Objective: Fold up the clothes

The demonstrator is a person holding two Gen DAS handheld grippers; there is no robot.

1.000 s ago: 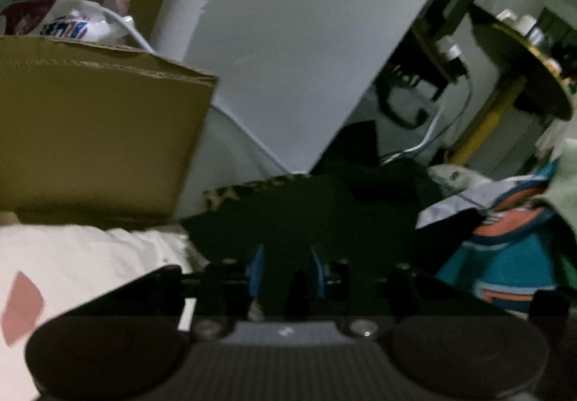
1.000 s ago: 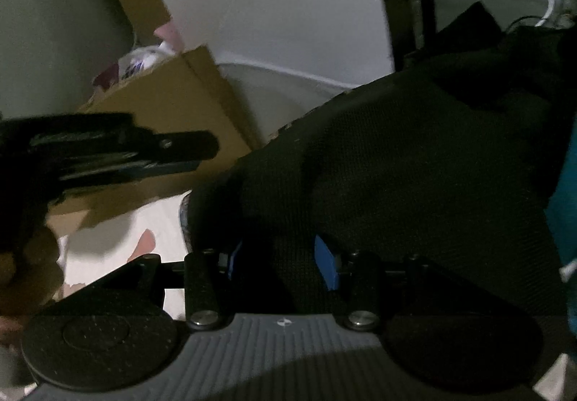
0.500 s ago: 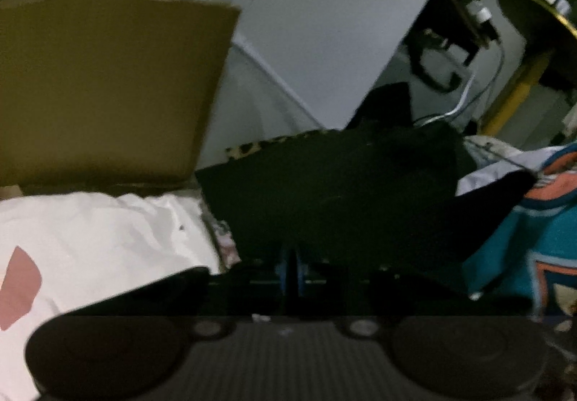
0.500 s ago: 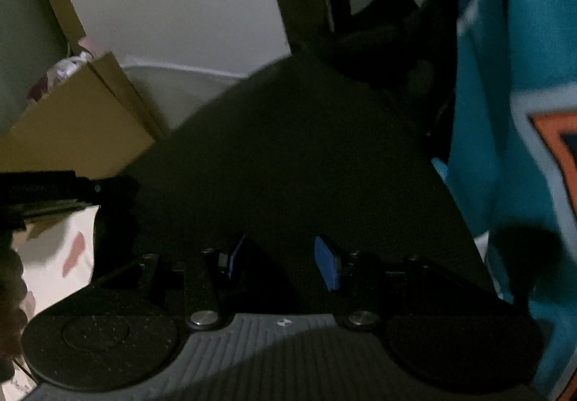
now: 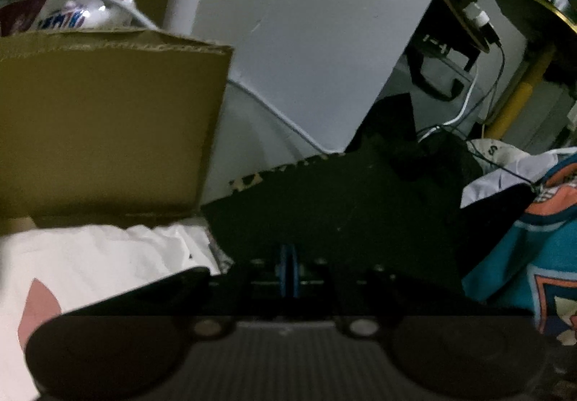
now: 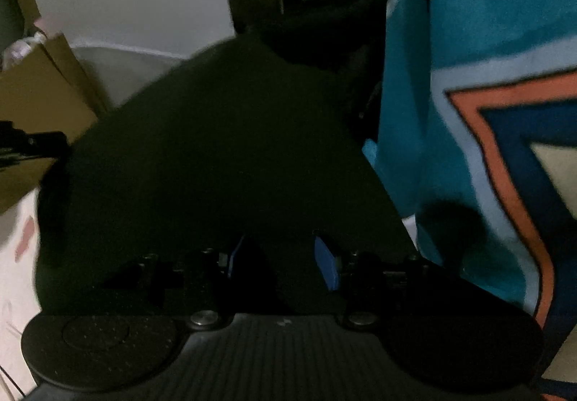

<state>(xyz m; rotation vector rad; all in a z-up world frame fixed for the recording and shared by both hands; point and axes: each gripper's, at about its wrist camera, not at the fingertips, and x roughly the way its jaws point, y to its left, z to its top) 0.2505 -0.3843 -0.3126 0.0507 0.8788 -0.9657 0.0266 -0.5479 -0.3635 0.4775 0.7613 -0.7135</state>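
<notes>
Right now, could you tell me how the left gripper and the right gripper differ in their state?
The left gripper has its blue pads pressed together, pinching an edge of the black fabric garment; the right gripper has its blue pads set apart, with the same dark cloth lying between them, not pinched. The left faces a brown cardboard box; the right sits beside a teal jersey. Both meet the black garment.

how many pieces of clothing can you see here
3, though the pile may hide more: a black garment pinched in the left gripper, a teal jersey at right, a white garment at left.
</notes>
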